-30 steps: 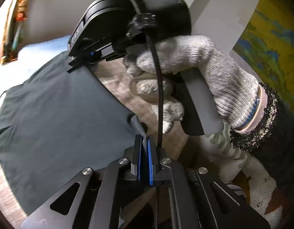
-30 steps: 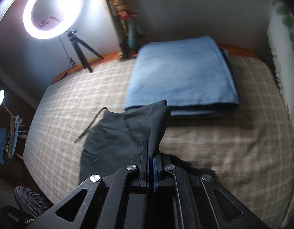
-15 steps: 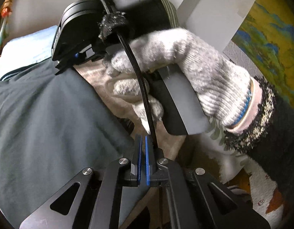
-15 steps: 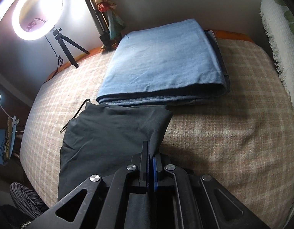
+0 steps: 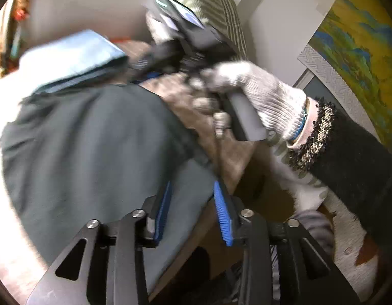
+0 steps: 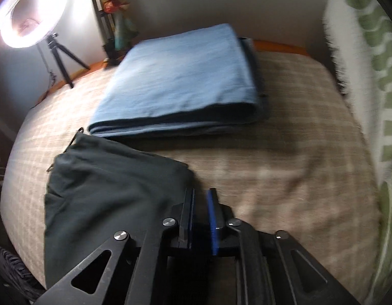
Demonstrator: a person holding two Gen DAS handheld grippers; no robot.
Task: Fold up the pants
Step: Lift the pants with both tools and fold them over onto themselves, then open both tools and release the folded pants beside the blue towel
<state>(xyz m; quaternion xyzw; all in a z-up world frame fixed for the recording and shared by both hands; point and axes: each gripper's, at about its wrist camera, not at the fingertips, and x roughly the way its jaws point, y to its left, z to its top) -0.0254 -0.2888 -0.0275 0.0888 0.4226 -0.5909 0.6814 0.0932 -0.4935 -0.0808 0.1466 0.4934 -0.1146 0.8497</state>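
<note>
The dark grey pants (image 5: 89,147) lie folded flat on the checked bed cover (image 6: 272,172); they also show in the right wrist view (image 6: 106,190). My left gripper (image 5: 192,211) is open, its blue pads apart over the pants' near right edge, holding nothing. My right gripper (image 6: 201,218) is open, just off the pants' right corner, empty. In the left wrist view the gloved hand (image 5: 259,96) holds the right gripper above the pants' far right edge.
A folded light blue blanket (image 6: 185,81) lies on the bed just behind the pants. A ring light on a tripod (image 6: 30,12) stands at the back left. A green patterned pillow (image 6: 368,76) lines the right side. The bed's edge drops off at left.
Both grippers were shut on the pants' edge and have opened. The fabric has dropped flat onto the bed. The right gripper has pulled back from the corner.
</note>
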